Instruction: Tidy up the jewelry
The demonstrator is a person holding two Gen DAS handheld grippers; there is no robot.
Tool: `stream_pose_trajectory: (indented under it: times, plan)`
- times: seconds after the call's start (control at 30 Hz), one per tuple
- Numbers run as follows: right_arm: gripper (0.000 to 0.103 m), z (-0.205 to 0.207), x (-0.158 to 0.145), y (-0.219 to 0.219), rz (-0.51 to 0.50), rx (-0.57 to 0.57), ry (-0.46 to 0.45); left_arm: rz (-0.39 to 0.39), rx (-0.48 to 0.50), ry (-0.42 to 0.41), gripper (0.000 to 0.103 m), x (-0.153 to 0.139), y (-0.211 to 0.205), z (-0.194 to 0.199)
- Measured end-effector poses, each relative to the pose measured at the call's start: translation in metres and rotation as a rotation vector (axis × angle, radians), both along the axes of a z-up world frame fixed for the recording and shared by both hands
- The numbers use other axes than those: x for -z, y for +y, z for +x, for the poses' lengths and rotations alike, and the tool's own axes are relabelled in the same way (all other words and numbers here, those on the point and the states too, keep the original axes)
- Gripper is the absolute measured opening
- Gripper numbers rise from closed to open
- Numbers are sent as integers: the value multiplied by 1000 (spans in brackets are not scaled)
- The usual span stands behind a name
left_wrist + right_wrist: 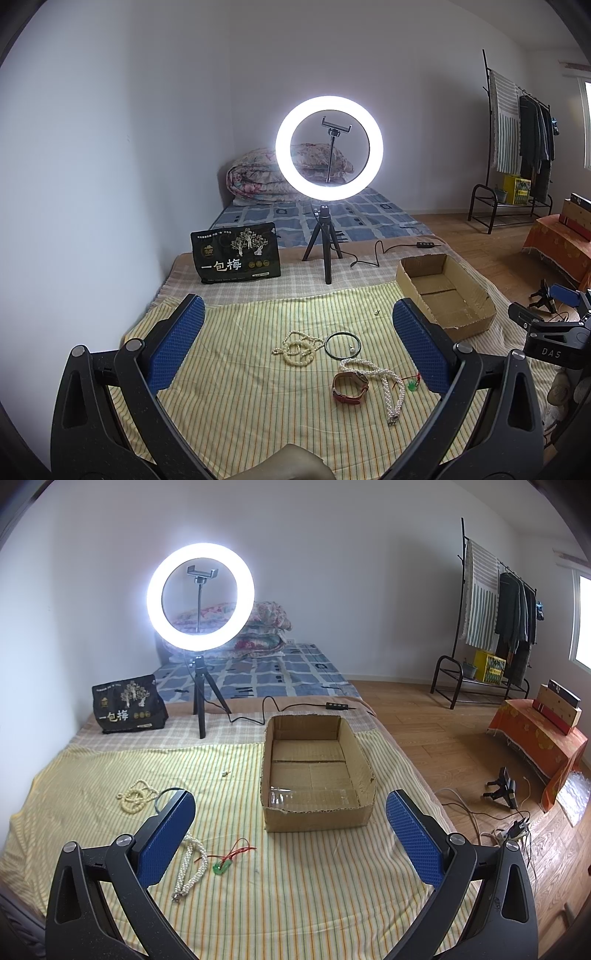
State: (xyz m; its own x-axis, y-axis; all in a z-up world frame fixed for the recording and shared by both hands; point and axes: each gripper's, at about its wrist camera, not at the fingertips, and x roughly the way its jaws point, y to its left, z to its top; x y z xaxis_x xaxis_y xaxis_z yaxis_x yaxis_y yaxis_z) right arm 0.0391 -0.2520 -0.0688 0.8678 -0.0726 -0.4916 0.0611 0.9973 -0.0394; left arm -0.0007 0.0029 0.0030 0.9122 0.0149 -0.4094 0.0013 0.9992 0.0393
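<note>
Bangle (162,795) mostly behind gripper finger (168,834)

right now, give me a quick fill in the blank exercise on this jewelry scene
1. The cardboard box holds ____ pieces of jewelry.
2. The ring light is switched ____.
3. The jaws of the left gripper and right gripper stand ____.
4. The watch has a ____ strap.

Missing words: no; on; open; red
</note>
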Motion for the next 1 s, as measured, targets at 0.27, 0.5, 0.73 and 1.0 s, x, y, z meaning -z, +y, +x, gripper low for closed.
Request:
stream_pose_trajectory:
  times: [0.27,0.5,0.73,1.0]
  plan:
    - [102,-1,0,0,0,-1,2,-2,-3,3,103,2,2,2]
    - [102,0,1,0,2,-3,4,-3,-8,11,103,5,5,5]
    - [102,8,6,2,-9,-4,24,-12,-37,49,103,11,14,20]
    - [102,17,20,1,-10,-35,53,-41,-76,140,103,26,38,49]
